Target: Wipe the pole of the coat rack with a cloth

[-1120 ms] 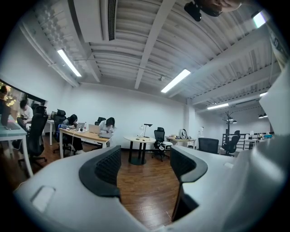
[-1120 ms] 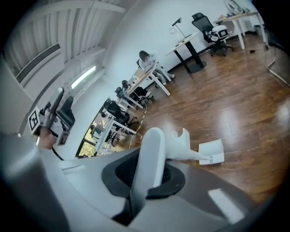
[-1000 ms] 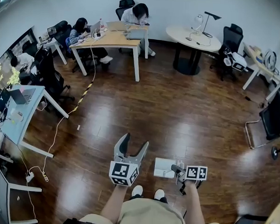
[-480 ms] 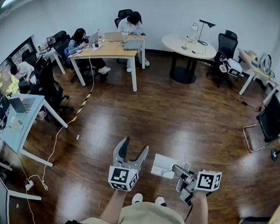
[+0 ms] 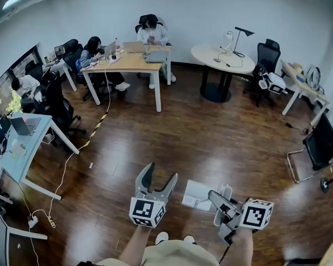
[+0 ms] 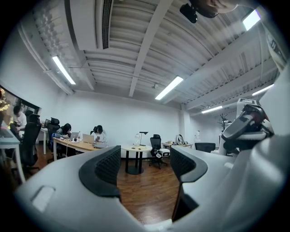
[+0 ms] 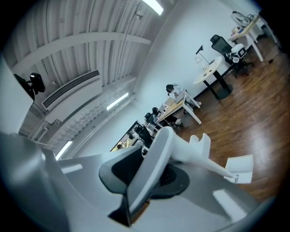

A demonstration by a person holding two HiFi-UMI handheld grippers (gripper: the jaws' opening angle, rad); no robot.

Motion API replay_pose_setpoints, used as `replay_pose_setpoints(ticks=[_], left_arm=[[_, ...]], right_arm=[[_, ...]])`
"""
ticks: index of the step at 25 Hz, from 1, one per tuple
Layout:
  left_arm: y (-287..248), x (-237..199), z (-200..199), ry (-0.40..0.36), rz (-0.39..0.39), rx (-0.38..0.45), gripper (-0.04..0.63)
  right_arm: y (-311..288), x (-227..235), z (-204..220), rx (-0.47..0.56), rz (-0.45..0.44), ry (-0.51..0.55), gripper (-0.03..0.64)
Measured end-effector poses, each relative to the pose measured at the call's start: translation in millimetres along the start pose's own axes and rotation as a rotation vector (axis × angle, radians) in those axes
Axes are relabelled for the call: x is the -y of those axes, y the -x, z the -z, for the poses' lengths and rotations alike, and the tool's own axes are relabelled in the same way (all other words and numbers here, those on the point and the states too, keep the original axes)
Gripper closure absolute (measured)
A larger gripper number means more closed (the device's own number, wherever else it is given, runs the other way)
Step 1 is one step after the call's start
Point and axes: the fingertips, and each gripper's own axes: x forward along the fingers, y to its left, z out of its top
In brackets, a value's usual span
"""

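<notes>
The white coat rack stands right in front of me. Its top hooks [image 5: 224, 208] are near my right hand, and a flat white rectangle [image 5: 198, 196], seemingly its foot, lies on the wooden floor. My right gripper [image 5: 217, 200] has one white hook arm [image 7: 156, 165] between its dark pads. The jaws are opening, but the arm still lies against the pads. A peg [image 7: 203, 141] and the white foot [image 7: 240, 166] show beyond. My left gripper [image 5: 160, 175] [image 6: 145, 165] is held left of the rack, open and holding nothing. I see no cloth.
People sit working at a wooden desk [image 5: 131, 58] at the back. A round table [image 5: 223, 55] with lamps and an office chair [image 5: 269, 56] stand far right. A blue desk [image 5: 18, 144] and a floor cable [image 5: 61, 174] are at left, a black chair [image 5: 320, 146] at right.
My right gripper has swung to the right and turned, its marker cube now further right. The rack's top has shifted right with it. The left gripper has hardly moved.
</notes>
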Motion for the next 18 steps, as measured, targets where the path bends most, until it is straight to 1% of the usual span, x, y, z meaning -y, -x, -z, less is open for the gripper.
replay_pose_setpoints(ticks=[5, 10, 13, 16, 18], left_arm=[[1.4, -2.4, -1.2, 0.001, -0.003, 0.005, 0.279], [0.9, -0.6, 1.1, 0.008, 0.002, 0.001, 0.279], [-0.3, 1.1, 3.8, 0.006, 0.007, -0.006, 0.281], [-0.8, 4.9, 6.6, -0.013, 0.009, -0.014, 0.282], [-2.3, 8.4, 8.5, -0.016, 0.014, -0.02, 0.282]], right_arm=[[0.6, -5.4, -6.3, 0.012, -0.013, 0.001, 0.56], [2.4, 15.4, -2.2, 0.002, 0.017, -0.002, 0.557], [4.2, 47.2, 2.4, -0.032, 0.088, 0.01, 0.552], [11.1, 95.8, 10.2, -0.063, 0.173, -0.001, 0.545], [16.3, 129.6, 20.0, -0.102, 0.21, 0.001, 0.543]])
